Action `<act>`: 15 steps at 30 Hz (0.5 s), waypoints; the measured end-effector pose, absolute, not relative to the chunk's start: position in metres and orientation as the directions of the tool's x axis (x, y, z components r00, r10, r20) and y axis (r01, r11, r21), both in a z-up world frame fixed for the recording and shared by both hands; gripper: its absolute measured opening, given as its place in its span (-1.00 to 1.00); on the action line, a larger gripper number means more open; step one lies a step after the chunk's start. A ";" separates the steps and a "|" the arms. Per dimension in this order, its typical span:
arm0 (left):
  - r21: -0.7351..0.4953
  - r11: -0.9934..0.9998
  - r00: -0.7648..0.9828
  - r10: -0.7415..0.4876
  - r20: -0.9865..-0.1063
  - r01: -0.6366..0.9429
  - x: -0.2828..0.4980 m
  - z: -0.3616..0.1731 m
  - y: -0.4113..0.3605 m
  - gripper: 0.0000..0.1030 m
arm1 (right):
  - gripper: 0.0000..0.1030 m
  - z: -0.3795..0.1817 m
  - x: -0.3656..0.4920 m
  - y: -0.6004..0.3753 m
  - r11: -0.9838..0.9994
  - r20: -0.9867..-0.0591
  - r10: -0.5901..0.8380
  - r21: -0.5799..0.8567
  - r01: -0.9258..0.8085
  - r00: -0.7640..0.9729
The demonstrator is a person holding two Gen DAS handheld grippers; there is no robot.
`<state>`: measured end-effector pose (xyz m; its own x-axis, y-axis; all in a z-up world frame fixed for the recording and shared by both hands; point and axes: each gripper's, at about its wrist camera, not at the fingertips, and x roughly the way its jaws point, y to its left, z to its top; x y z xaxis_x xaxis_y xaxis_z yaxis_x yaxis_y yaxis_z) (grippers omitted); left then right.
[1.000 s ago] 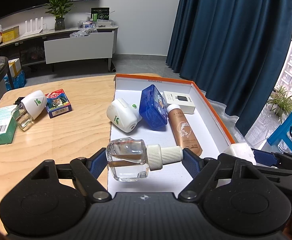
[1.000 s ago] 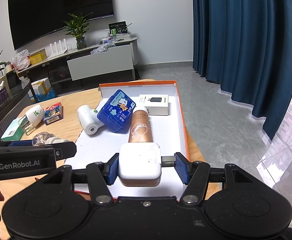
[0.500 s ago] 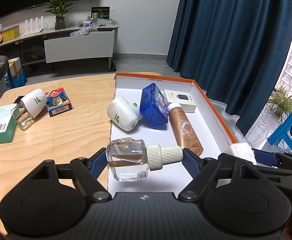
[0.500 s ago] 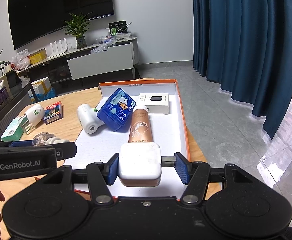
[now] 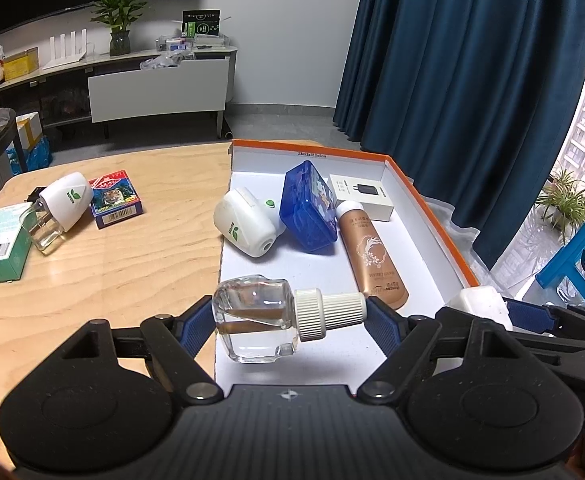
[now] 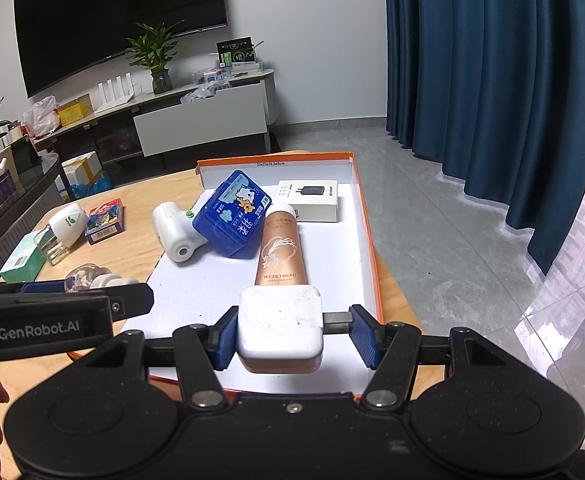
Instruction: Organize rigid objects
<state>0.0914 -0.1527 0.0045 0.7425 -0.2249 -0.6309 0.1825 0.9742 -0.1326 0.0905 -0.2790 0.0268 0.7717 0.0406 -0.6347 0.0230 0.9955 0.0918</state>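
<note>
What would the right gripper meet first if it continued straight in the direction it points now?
Probably the brown hand cream tube, lying in the orange-rimmed white box just beyond the white square adapter that the right gripper holds; depth is uncertain.

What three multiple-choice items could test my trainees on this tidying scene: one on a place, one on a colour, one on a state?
1. Where does the hand cream tube lie?
A. Inside the orange-rimmed box
B. On the bare wood table
C. On the floor

2. What colour is the playing-card tin?
A. Green
B. Blue
C. Red

3. What is the left gripper doing?
A. Standing open with nothing in it
B. Gripping the white charger
C. Gripping the clear glass bottle

Answers: 1 A, the tube rests on the box's white floor. 2 B, its lid and sides are blue. 3 C, the pads press on the bottle's base and cap.
</note>
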 end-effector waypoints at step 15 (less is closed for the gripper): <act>-0.133 0.974 0.737 -0.226 -0.637 0.184 0.093 0.002 -0.153 0.58 | 0.35 0.026 0.094 -0.282 0.995 -0.642 0.042 0.094 0.025 0.765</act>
<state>0.0926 -0.1530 0.0023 0.7374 -0.2260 -0.6365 0.1838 0.9739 -0.1329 0.0940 -0.2823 0.0255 0.7652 0.0416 -0.6424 0.0247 0.9953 0.0937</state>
